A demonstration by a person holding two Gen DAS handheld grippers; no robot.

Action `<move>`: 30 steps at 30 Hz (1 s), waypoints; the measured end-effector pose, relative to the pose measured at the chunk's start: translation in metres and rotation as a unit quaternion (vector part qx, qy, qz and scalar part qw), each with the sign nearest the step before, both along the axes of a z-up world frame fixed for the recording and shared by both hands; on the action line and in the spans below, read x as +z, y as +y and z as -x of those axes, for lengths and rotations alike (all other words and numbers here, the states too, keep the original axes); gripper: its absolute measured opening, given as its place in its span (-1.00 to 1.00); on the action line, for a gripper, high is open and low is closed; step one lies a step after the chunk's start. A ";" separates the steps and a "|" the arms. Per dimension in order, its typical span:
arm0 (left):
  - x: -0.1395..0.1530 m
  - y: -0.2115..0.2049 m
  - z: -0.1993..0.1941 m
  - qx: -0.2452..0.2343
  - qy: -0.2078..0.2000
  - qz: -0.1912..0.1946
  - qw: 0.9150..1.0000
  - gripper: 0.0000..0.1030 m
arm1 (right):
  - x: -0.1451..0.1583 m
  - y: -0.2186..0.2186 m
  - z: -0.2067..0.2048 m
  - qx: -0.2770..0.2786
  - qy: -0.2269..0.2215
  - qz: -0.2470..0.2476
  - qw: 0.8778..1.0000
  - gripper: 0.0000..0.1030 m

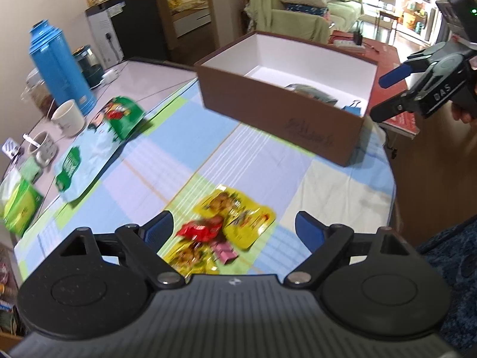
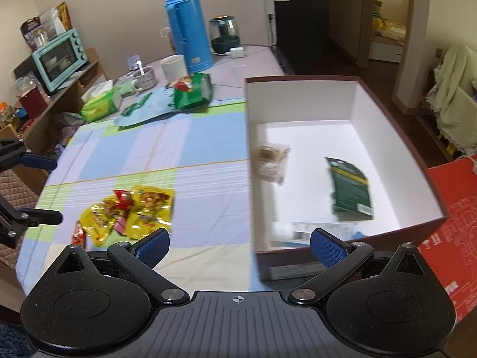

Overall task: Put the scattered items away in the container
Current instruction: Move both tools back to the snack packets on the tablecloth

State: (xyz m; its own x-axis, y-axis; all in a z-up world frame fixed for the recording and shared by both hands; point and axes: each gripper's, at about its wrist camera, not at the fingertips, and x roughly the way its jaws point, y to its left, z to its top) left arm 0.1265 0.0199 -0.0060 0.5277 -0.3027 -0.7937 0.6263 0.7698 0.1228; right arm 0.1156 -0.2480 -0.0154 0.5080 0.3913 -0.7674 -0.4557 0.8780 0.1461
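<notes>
A checked cloth (image 2: pixel 190 149) is covering the table, looking soft and matt. The yellow snack packets (image 1: pixel 235 217) are showing glossy, crinkled foil. The box (image 2: pixel 396 137) is looking like matt card, brown outside, smooth white inside. The blue flask (image 2: pixel 186 26) is gleaming like smooth plastic.

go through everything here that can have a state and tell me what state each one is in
Left gripper: open, empty.
Right gripper: open, empty.
Box: lid off, partly filled.
Yellow snack packets: piled on the cloth.
Green bag: outside the box.
Blue thermos: upright, capped.
</notes>
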 end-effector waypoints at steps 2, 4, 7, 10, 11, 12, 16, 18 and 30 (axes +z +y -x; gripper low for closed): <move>-0.004 0.007 0.001 0.010 0.003 -0.006 1.000 0.70 | -0.003 0.010 0.002 0.010 0.002 -0.004 1.000 1.00; -0.009 0.014 0.001 0.020 0.007 -0.013 1.000 0.70 | -0.006 0.021 0.003 0.019 0.006 -0.005 1.000 1.00; -0.016 0.027 0.002 0.040 0.011 -0.022 0.999 0.71 | -0.013 0.037 0.001 0.032 0.015 -0.006 0.999 1.00; -0.022 0.041 0.004 0.060 0.017 -0.026 0.998 0.71 | -0.018 0.051 -0.002 0.043 0.023 -0.005 0.999 1.00; -0.024 0.045 0.005 0.068 0.020 -0.026 0.997 0.71 | -0.020 0.056 -0.004 0.048 0.025 -0.004 0.999 1.00; -0.025 0.050 0.006 0.076 0.022 -0.026 0.997 0.71 | -0.021 0.060 -0.005 0.052 0.027 -0.002 0.998 1.00; -0.033 0.071 0.012 0.115 0.039 -0.011 0.993 0.71 | -0.027 0.075 -0.010 0.072 0.031 0.005 0.997 1.00; -0.039 0.080 0.016 0.135 0.050 -0.003 0.990 0.71 | -0.030 0.081 -0.013 0.078 0.032 0.010 0.996 1.00; -0.074 0.106 0.025 0.186 0.093 -0.001 0.978 0.71 | -0.050 0.108 -0.033 0.106 0.052 0.026 0.993 1.00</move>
